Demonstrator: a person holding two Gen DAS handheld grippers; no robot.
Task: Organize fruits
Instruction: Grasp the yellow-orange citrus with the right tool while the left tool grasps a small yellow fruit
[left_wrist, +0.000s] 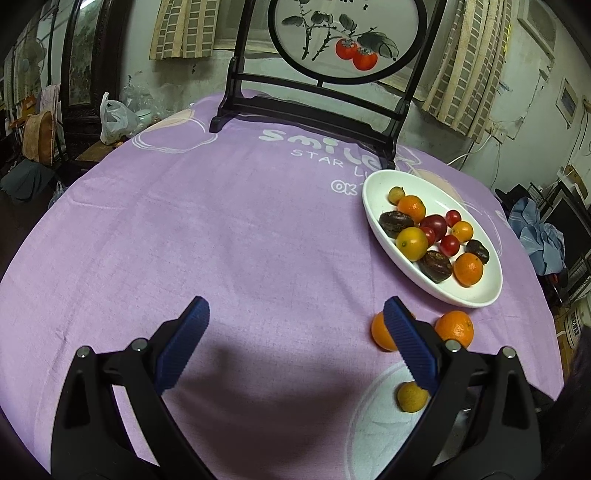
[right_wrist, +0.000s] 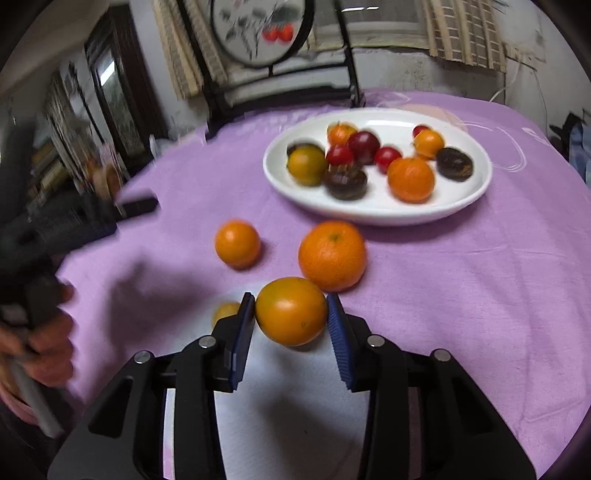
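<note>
While right gripper grips one orange, two oranges loose

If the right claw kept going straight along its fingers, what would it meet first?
The right claw, shut on an orange fruit, points at the larger orange lying just ahead on the cloth; the white plate lies beyond. Depth is uncertain.

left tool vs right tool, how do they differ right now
The left tool is open wide with nothing between its fingers; the right tool is shut on a yellow-orange fruit. The left one hangs over bare purple cloth, the right one nearer the white plate. Both have blue ribbed pads on black frames.
</note>
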